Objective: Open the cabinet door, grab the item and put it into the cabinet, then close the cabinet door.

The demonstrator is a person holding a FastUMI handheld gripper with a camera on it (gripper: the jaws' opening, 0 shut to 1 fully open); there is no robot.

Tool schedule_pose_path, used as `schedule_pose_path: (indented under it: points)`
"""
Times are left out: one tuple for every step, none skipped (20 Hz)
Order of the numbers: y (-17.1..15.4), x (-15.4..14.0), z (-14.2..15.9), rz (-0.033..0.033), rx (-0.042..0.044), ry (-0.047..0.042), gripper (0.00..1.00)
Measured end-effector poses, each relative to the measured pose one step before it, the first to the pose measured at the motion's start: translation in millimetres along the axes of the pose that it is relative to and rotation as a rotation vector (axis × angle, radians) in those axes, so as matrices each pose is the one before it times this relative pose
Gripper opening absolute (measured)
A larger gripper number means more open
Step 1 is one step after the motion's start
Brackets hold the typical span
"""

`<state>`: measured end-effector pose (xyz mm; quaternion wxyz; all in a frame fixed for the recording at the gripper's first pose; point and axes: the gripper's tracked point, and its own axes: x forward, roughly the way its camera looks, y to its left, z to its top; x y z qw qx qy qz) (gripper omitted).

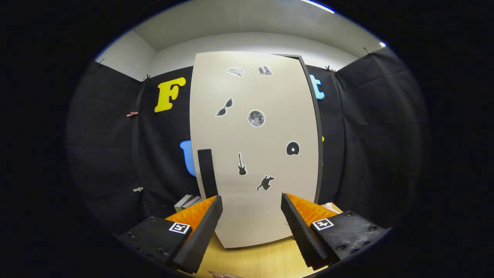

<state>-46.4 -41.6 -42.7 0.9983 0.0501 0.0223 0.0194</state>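
A tall beige cabinet (254, 154) stands on the wooden table just ahead of my fingers, its door (251, 127) shut and covered with several stickers. A dark upright handle (207, 172) sits on the door's left edge, just beyond my left fingertip. My gripper (251, 204) is open, its fingers wide apart with nothing between them, facing the lower part of the door. A small grey-and-white boxed item (187, 202) lies on the table left of the cabinet, partly hidden behind my left finger.
The wooden table (254, 260) runs under my fingers up to the cabinet's base. Black cloth walls close in the booth on the left, right and behind the cabinet. A pale object (331, 206) peeks out beside the cabinet's right side.
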Motion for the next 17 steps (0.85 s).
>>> schedule_pose_path:
  points:
    - [1.03, -0.81, 1.51, 0.00331, 0.00387, -0.00660, 0.98]
    - [-1.92, 0.00, 0.57, -0.00571, -0.00053, -0.00377, 0.98]
    - [-2.68, 0.05, 0.22, -0.00885, -0.00340, -0.00006, 0.98]
    - [0.94, -0.38, -0.07, 0.00013, -0.00203, -0.00002, 0.98]
    - [1.28, -0.36, 0.26, -0.00033, -0.00097, -0.00020, 0.98]
    - [0.11, 0.16, -0.01, -0.00132, -0.00062, 0.00020, 0.98]
    - [0.64, 0.50, 0.02, 0.00067, 0.00055, 0.00068, 0.98]
    - [-0.05, -0.11, -0.39, -0.00049, -0.00096, -0.00019, 0.98]
    - [0.28, -0.05, 0.25, 0.00037, -0.00077, -0.00088, 0.98]
    - [0.58, -0.05, 0.25, 0.00111, -0.00115, -0.00026, 0.98]
    - [-0.19, 0.38, 0.22, -0.00024, -0.00166, -0.00003, 0.98]
    - [0.48, -0.38, -0.20, 0.00104, -0.00021, -0.00023, 0.98]
    - [0.18, -0.30, 0.16, -0.00234, -0.00104, -0.00050, 0.98]
    - [-0.72, -0.13, 0.19, -0.00139, -0.00091, -0.00063, 0.98]
    - [0.12, 0.30, 0.41, -0.00025, -0.00021, -0.00097, 0.98]
    - [0.08, -0.07, 0.29, 0.00018, -0.00029, -0.00211, 0.98]
    - [-0.36, -0.21, 0.42, -0.00345, 0.00021, -0.00075, 0.98]
